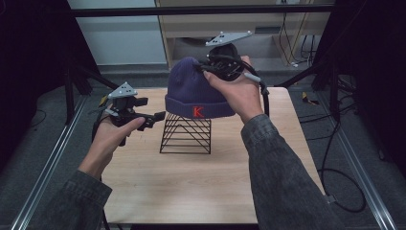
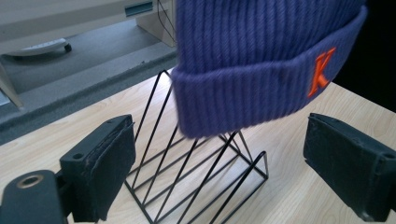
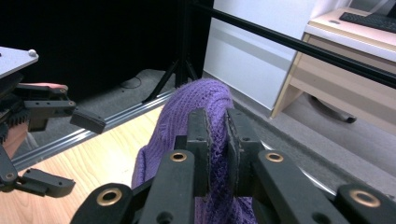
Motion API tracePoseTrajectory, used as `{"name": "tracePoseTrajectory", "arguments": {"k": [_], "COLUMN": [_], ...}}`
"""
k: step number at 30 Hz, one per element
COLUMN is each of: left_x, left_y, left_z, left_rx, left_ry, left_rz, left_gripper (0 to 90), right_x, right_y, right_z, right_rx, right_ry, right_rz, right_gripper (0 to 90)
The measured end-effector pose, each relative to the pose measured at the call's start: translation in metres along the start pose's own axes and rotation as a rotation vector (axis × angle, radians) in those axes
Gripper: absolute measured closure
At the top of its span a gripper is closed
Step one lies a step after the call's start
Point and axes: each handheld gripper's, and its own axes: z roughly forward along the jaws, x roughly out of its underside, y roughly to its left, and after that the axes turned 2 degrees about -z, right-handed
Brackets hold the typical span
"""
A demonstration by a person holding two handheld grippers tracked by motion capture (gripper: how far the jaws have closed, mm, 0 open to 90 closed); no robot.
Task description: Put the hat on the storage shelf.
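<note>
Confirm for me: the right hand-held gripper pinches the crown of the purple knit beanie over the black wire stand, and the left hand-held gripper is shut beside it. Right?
Not quite: the left hand-held gripper is open, its jaws wide apart in the left gripper view. The right hand-held gripper does pinch the purple knit beanie over the black wire stand.

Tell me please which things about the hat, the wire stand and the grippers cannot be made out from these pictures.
- Top of the wire stand: high view, covered by the beanie.
- Whether the beanie touches the stand: hidden under its cuff.
- Right gripper jaws in the high view: behind the right hand.
- Beanie's crown: left gripper view, cut off by the top edge.
</note>
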Motion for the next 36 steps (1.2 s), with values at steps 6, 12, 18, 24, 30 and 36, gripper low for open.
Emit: {"name": "tracePoseTrajectory", "arguments": {"k": [6, 12, 18, 24, 30, 36], "left_x": [0.000, 0.005, 0.003, 0.003, 0.009, 0.009], "left_y": [0.003, 0.011, 0.015, 0.019, 0.020, 0.018], "left_z": [0.008, 0.021, 0.025, 0.031, 0.038, 0.042], "left_rx": [0.001, -0.002, 0.002, 0.004, 0.056, 0.056], "left_ry": [0.010, 0.025, 0.001, 0.011, 0.037, 0.026], "left_rz": [0.014, 0.005, -0.005, -0.001, -0.027, -0.026], "left_gripper": [8.7, 7.8, 7.6, 6.2, 8.9, 38.3], "right_x": [-0.001, -0.005, -0.010, -0.014, -0.011, -0.013], "right_y": [0.006, 0.012, 0.012, 0.018, 0.022, 0.022], "right_z": [0.007, 0.013, 0.015, 0.017, 0.018, 0.019], "right_rx": [-0.019, -0.033, -0.041, -0.066, -0.075, -0.083], "right_ry": [-0.008, -0.016, -0.029, -0.035, -0.034, -0.039], "right_rz": [0.004, -0.001, 0.000, -0.006, 0.000, -0.001], "right_gripper": [81.5, 81.5, 81.6, 81.6, 81.6, 81.6]}}
